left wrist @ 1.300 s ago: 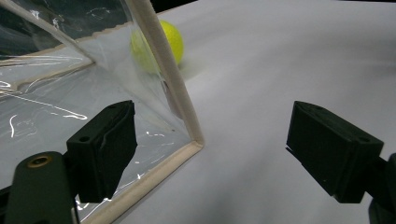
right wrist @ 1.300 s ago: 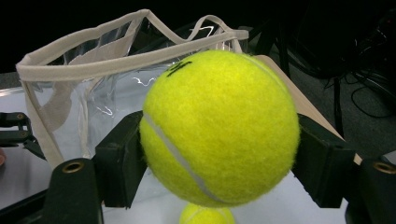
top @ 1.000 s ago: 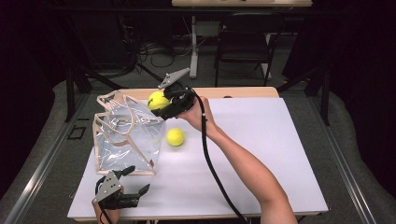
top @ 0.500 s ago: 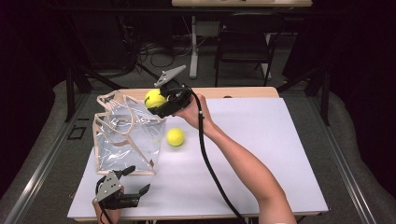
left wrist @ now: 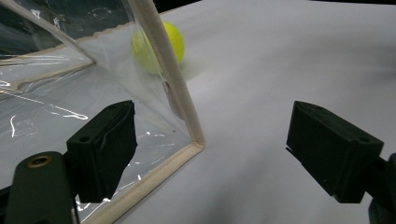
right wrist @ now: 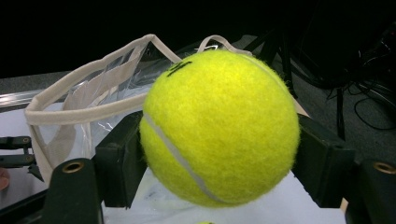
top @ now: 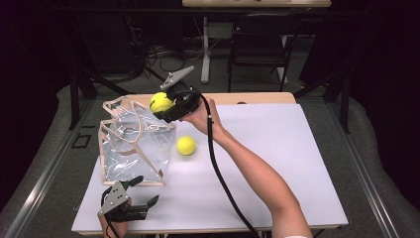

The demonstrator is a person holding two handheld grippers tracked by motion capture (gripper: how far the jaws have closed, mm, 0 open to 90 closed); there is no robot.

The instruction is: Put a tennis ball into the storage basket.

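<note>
1. Clear plastic with beige fabric trim, that's the one bag [top: 133, 144] I'm working with. It stands on the left part of the white table [top: 277, 163] with its mouth open upward.
2. My left gripper [top: 141, 191] sits at the near left edge of the table, just in front of the bag's near corner. Its jaws are spread wide with nothing between them; in the left gripper view the bag's bottom corner [left wrist: 187, 140] lies between the two pads without touching either.
3. Tennis balls: I count two, both yellow.
4. The held ball [top: 159, 102] is clamped in my right gripper [top: 166, 106], up in the air over the far right rim of the bag. In the right gripper view the held ball [right wrist: 219, 128] is squeezed on both sides by the pads, and the bag's open rim [right wrist: 88, 112] is right behind and below it.
5. The loose ball [top: 186, 145] rests on the table just right of the bag, not touching it as far as I can tell. The left gripper view catches the loose ball [left wrist: 173, 39] partly through the bag's clear wall.
6. One forearm, mine, comes in from the bottom right with the cable trailing along it.
</note>
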